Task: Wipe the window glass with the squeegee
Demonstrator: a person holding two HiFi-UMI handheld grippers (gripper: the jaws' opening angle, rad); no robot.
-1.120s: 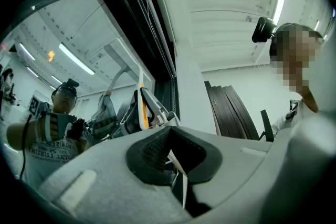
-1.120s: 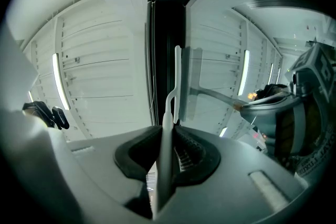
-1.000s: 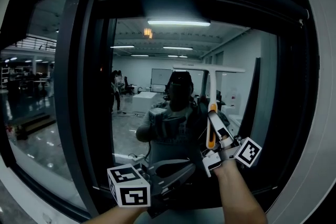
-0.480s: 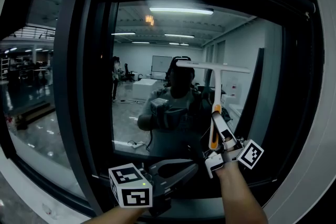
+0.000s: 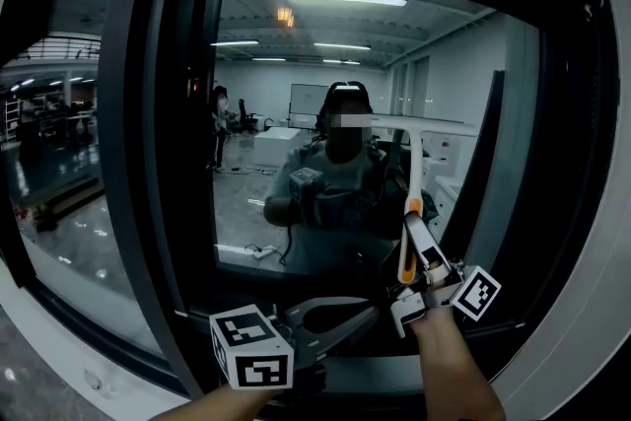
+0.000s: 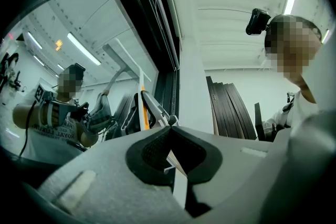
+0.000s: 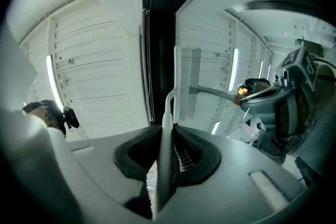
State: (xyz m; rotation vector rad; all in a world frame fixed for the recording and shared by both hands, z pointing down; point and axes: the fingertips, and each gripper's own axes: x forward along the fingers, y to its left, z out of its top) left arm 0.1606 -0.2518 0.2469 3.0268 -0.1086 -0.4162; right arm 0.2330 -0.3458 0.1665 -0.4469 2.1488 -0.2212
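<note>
Fingers [image 6: 147, 150] of the left gripper [image 5: 363, 315] meet at their tips with nothing between them. It is held low before the window's bottom edge, and its rear is cut off by the picture's lower border. The dark window frame [image 5: 138, 163] stands to its left. The window glass [image 5: 258, 212] is dim and full of reflections, so its surface is hard to read. The squeegee [image 5: 415, 168] stands upright right of centre, with its blade across the top of the shaft, high on the pane; whether the blade touches the glass cannot be told. Bare glass lies open above the blade and far to its left, with less room on its right before the frame. The right gripper [image 5: 416, 246] has its fingers [image 7: 184, 157] clamped on the squeegee's handle, hiding the handle's lower end.
</note>
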